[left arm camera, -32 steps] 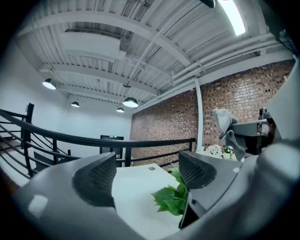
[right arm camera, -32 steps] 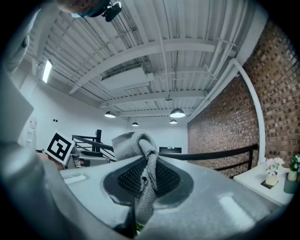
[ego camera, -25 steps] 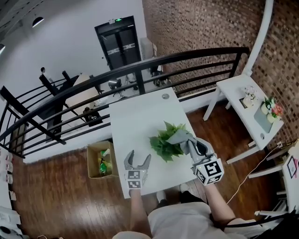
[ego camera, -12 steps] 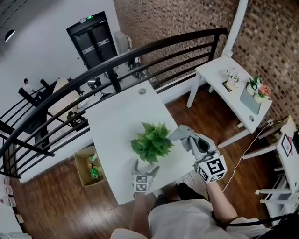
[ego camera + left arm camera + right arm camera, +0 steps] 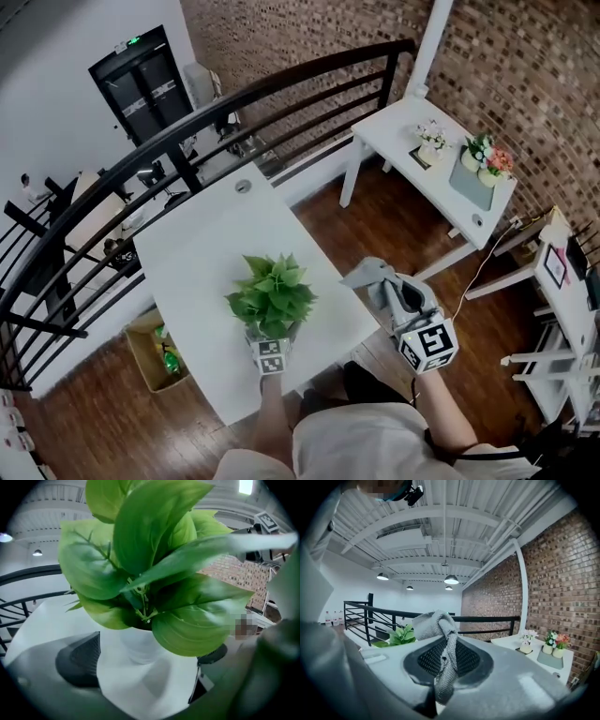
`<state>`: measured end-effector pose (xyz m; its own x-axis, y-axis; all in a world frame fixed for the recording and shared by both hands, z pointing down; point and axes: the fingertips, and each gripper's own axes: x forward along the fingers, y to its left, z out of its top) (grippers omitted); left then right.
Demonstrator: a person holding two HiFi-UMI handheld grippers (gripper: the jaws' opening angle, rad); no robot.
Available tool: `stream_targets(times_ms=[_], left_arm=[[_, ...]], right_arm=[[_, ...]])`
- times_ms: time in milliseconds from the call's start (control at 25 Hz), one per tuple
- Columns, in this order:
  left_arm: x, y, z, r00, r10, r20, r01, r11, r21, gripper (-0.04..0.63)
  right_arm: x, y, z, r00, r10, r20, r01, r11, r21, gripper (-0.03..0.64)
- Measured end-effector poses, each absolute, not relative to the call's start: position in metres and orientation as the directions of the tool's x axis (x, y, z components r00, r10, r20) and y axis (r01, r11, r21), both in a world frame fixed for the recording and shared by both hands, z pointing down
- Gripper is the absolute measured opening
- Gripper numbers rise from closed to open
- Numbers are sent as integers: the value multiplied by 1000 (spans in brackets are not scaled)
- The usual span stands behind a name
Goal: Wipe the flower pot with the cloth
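Left gripper (image 5: pixel 270 339), jaws just opened wide and pressing nothing: the white flower pot (image 5: pixel 137 645) stands upright straight ahead between them, on the white table's (image 5: pixel 202 244) near part. Right gripper (image 5: pixel 403 298), clamped on the grey cloth (image 5: pixel 440 634), hangs right of the pot, well apart.

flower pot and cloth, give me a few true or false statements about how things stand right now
1. The right gripper is shut on the grey cloth. True.
2. The cloth touches the flower pot. False: the cloth is held in the air to one side of the plant, apart from the pot.
3. The left gripper has a jaw on each side of the flower pot. True; its jaws have just been opening, and the pot stands between them with a gap on both sides.
4. The plant lies tipped over on the floor. False: it stands upright on the white table.
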<state>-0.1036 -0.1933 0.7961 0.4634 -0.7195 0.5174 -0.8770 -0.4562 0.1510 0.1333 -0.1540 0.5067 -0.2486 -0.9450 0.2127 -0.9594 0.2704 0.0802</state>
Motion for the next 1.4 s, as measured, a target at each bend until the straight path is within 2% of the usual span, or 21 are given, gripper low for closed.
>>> stream_targets(times_ms=[200,240,320,480,600,840,1000,1160,1400], left_arm=[[-100,-209,788,447,-758,475,-889,-438,136,618],[-99,-209,787,449,-758,474,-887,-445,128,607],[-94,-209,787,451,-750,484,-884,-452,123,534],[-91,-205,789,453,-729,513,-882,-452,137,523],[-92,-206,779,475,-715,513,-878,-424,222,517],[-106,-202,764,471,-691,548,-870,-262,418,511],[-106,-195,748,570,-668,478,-755,-197,625,489],[-106,-185,738,669,-633,391,-629,-201,751,476],[-88,-183,696,715,-689,122,-311,-157,938,472]], right_arm=[[146,-150,507,-236,-946,221,-960,262,97,17],[149,-150,507,-234,-946,224,-961,260,98,17],[155,-152,506,-229,-947,226,-962,256,96,17],[149,-158,501,-261,-943,207,-954,285,93,17],[138,-165,500,-303,-933,197,-942,325,89,15],[119,-177,502,-369,-912,179,-921,384,60,17],[102,-188,495,-417,-894,165,-902,429,46,17],[84,-198,495,-451,-878,161,-888,460,22,17],[75,-210,503,-542,-820,183,-836,549,-17,17]])
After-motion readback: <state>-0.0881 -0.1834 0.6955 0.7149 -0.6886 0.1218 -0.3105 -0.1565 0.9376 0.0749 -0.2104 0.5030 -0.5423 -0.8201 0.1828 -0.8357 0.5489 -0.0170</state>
